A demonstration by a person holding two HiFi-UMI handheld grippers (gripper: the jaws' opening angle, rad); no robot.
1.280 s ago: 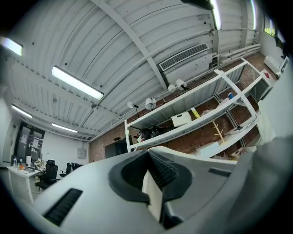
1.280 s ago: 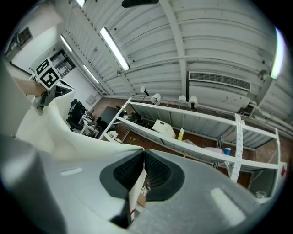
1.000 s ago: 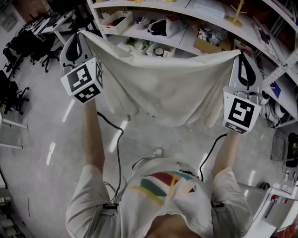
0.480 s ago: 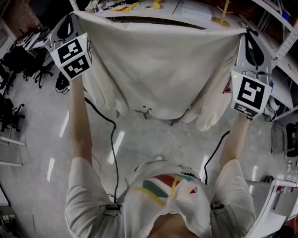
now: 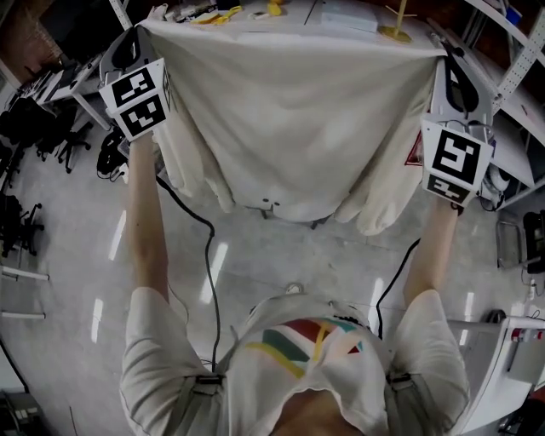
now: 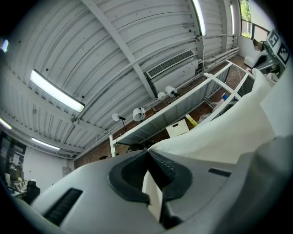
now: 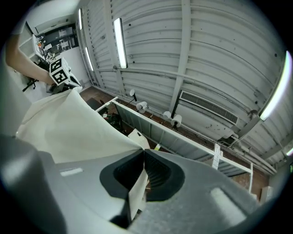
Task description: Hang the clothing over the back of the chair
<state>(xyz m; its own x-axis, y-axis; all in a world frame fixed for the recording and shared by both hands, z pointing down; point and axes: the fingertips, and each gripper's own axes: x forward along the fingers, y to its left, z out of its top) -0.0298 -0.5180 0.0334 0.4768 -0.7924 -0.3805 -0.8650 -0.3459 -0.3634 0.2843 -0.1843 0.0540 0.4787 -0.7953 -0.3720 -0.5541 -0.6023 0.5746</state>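
A cream garment [image 5: 298,119] hangs spread wide between my two raised grippers, its sleeves dangling at the lower left and right. My left gripper [image 5: 140,36] is shut on the garment's top left corner; in the left gripper view the cloth [image 6: 229,132] runs out of the closed jaws [image 6: 149,155]. My right gripper [image 5: 443,53] is shut on the top right corner, with a fold of the cloth [image 7: 73,128] pinched between its pads [image 7: 143,155]. Both grippers point upward toward the ceiling. The garment hides what stands behind it.
A white table top [image 5: 341,13] with yellow items shows above the garment's upper edge. Dark office chairs [image 5: 30,119] crowd the left. A metal rack [image 5: 515,77] stands at the right. A black cable [image 5: 204,255] trails down over the pale floor.
Both grippers have risen with the garment stretched between them. The cloth now covers the shelves that showed behind it a second ago, and the left gripper has shifted along with it.
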